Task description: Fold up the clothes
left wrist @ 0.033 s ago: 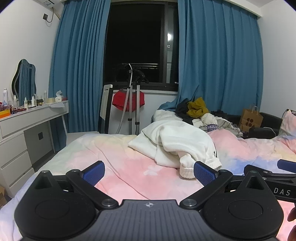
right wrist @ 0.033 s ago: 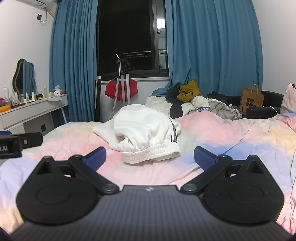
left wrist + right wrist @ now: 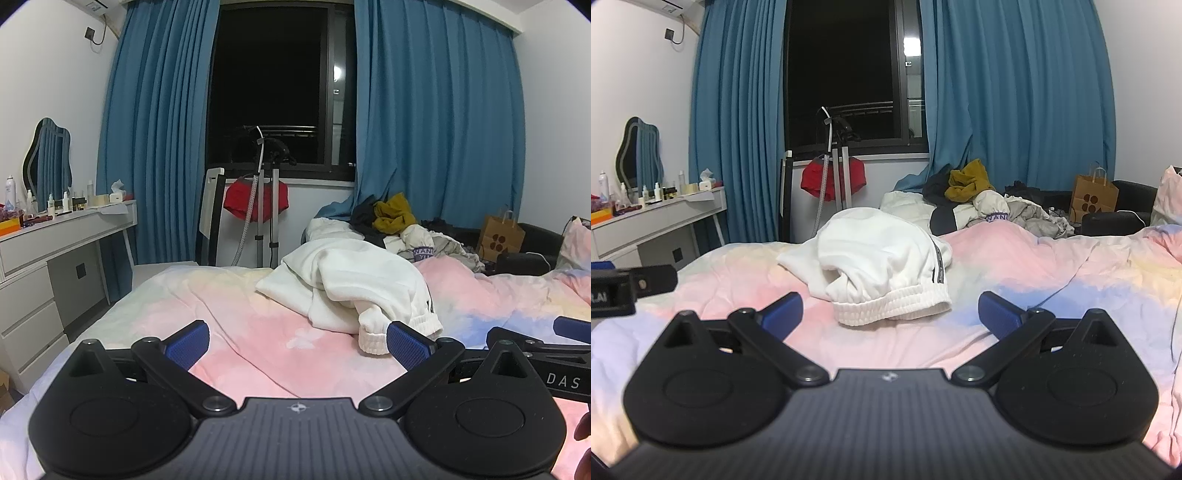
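Note:
A crumpled white garment (image 3: pixel 354 284) with ribbed cuffs lies bunched on the pastel pink and blue bedspread (image 3: pixel 258 332). It also shows in the right wrist view (image 3: pixel 882 269), with its elastic hem toward me. My left gripper (image 3: pixel 298 341) is open and empty, low over the bed, short of the garment's near cuff. My right gripper (image 3: pixel 890 312) is open and empty, just short of the ribbed hem. The right gripper's side shows at the right edge of the left wrist view (image 3: pixel 546 354). The left gripper shows at the left edge of the right wrist view (image 3: pixel 624 288).
A pile of other clothes (image 3: pixel 402 229) lies at the far edge of the bed under the blue curtains (image 3: pixel 436 129). A white dresser (image 3: pixel 55 251) with bottles stands at the left. A garment steamer stand (image 3: pixel 264 214) and a brown paper bag (image 3: pixel 500 240) stand behind.

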Motion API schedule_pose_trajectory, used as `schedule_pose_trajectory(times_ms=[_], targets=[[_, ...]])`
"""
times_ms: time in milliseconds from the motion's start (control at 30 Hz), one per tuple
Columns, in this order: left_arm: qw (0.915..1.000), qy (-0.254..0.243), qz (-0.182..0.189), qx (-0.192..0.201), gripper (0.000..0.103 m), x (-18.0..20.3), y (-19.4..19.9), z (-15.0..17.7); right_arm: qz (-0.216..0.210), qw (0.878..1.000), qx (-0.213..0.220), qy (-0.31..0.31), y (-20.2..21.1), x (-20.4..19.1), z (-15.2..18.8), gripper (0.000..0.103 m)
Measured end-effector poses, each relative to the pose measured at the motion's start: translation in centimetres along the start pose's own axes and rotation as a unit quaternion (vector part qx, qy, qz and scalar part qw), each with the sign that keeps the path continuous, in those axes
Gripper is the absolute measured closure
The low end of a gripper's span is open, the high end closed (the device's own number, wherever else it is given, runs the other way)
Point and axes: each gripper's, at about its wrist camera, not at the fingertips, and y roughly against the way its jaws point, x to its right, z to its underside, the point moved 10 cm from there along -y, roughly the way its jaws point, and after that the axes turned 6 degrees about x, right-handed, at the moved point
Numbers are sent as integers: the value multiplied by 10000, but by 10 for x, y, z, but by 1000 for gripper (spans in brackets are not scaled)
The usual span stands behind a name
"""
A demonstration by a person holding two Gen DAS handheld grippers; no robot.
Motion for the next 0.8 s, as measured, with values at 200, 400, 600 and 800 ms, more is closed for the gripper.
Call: schedule_pose_trajectory(times_ms=[200,400,600,800], targets=[[10000,-12,11,7,0,2,-1,4,4,10000,65,-36,2,3,-3,0],[10000,-38,56,-1,0,6,-3,4,64,9999,75,-51,0,-1,1,0],[9999,-45,100,-19,0,8,0,6,4,9999,60,-139,1,2,0,0],[9998,-113,137,-73,0,12,-4,10,92,9997,-4,-234,-6,10,6,0]])
